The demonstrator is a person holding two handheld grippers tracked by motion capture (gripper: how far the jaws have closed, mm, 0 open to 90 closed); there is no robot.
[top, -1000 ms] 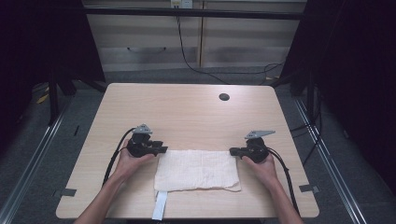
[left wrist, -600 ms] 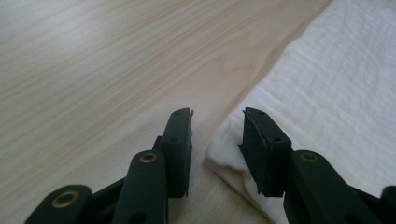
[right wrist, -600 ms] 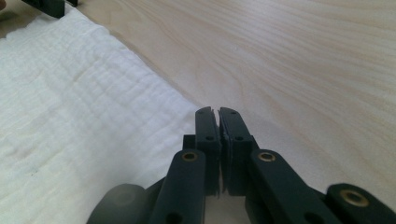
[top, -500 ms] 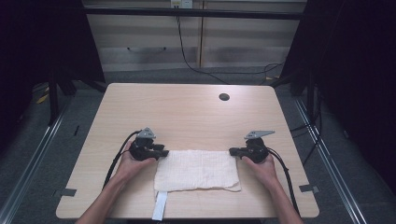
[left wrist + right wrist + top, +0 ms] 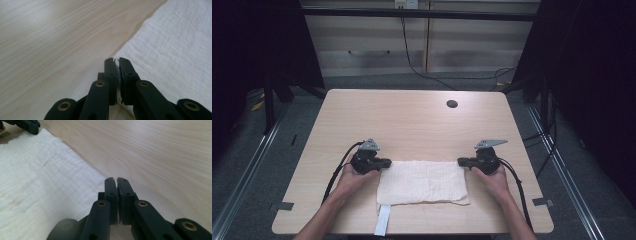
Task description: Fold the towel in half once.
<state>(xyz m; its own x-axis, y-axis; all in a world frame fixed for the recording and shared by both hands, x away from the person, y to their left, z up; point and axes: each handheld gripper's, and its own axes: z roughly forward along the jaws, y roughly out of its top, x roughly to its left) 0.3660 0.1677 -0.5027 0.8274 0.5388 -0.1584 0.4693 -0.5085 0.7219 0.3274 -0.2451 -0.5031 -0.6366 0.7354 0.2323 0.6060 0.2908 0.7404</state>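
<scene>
The high view looks forward and down from above the person's side onto the whole table (image 5: 412, 120). Each gripper view rides low and close, sighting along its own black jaws across the tabletop. All three share the white cloth (image 5: 421, 182) (image 5: 175, 50) (image 5: 37, 182), whose far corners the two close cameras face from opposite ends.

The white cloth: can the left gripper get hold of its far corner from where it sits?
Probably yes: the left gripper already sits at that corner of the white cloth, jaws closed on its edge, nothing between.
</scene>
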